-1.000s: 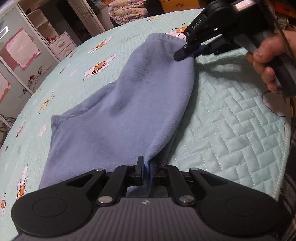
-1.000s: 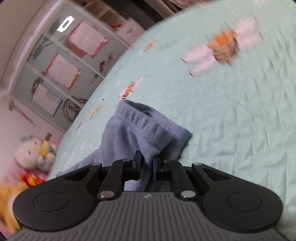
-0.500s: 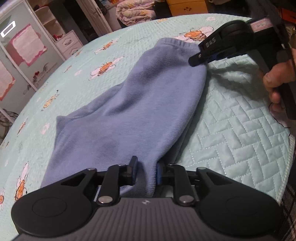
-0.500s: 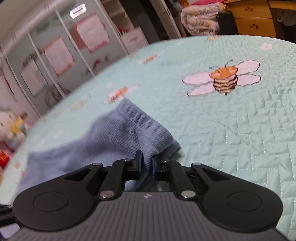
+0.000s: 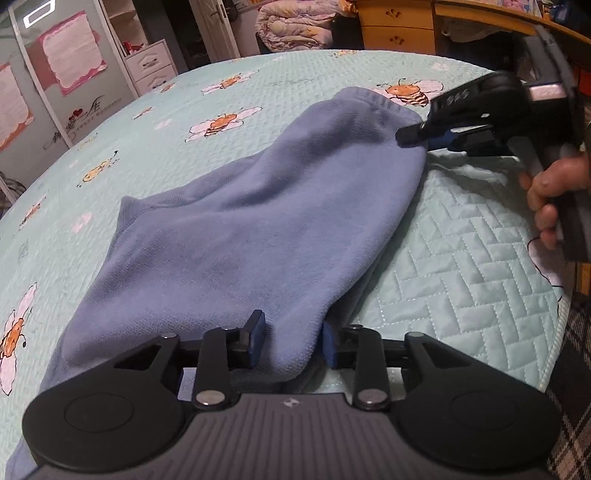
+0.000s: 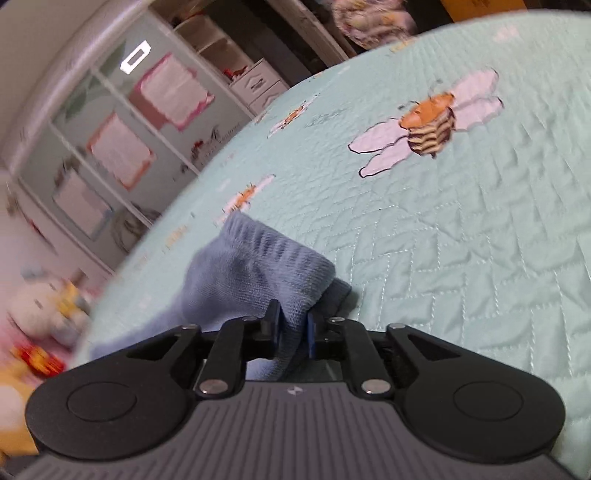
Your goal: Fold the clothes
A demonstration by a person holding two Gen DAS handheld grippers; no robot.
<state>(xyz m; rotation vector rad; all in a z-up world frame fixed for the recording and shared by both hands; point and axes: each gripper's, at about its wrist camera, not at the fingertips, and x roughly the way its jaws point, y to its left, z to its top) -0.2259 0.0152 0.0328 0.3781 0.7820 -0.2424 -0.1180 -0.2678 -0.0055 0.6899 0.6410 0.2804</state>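
A blue fleece garment lies folded on the quilted bed cover, its ribbed band at the far end. My left gripper sits at the garment's near edge. Its jaws are opening: a fold of cloth lies between the pads, and a dark gap shows beside the right pad. My right gripper, also seen as the right gripper in the left wrist view with a hand on its handle, is at the ribbed corner. Its jaws are opening too, with the cloth still touching both pads.
The mint bed cover with bee prints reaches its edge at the near right. A white wardrobe and drawers stand beyond the bed at left, with wooden drawers and a bundled quilt behind. Soft toys sit at far left.
Both grippers' jaws have widened around the cloth. The garment has settled lower and flatter onto the bed. The right gripper has shifted slightly and tilted.
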